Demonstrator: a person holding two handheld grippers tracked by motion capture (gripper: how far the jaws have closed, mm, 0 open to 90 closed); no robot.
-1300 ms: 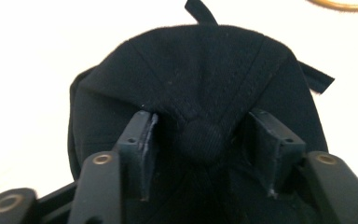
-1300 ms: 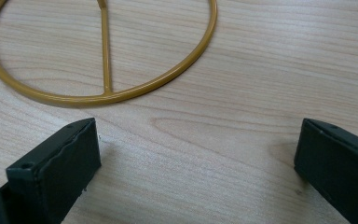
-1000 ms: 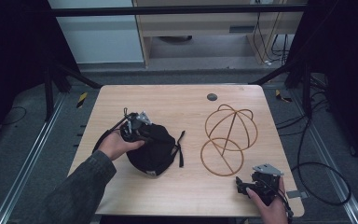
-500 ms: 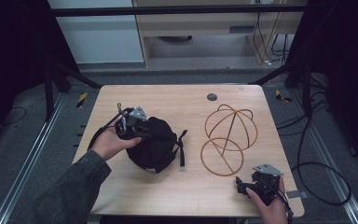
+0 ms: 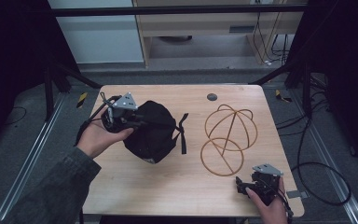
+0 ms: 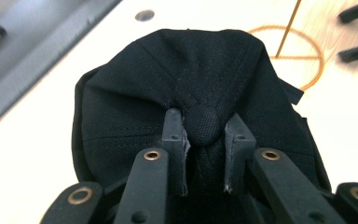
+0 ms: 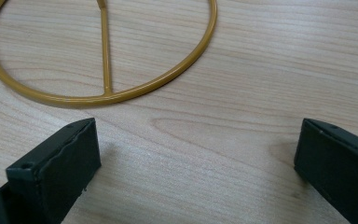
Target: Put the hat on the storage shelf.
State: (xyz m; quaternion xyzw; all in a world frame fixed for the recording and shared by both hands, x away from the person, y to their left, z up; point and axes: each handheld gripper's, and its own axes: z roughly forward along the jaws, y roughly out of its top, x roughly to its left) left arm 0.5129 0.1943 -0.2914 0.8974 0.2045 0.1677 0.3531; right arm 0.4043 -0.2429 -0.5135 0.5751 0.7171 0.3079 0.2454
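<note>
Left gripper [image 6: 205, 140] is pinching the cap [image 5: 154, 130] by its crown button, holding it over the table's [image 5: 168, 196] left half. Stand [image 5: 228, 135] is sitting to the cap's right (nearer the right gripper [image 5: 247, 185], jaws gaping wide, gripping nothing).

Black cap [image 5: 153, 131], crumpled, lifted off table's left half (top button pinched), strap dangling at right.

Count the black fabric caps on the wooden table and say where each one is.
1. The black fabric cap sits at the table's left-middle, pinched at its top button by the left gripper, left of the golden wire hat stand. Nothing suggests another hidden one.
</note>
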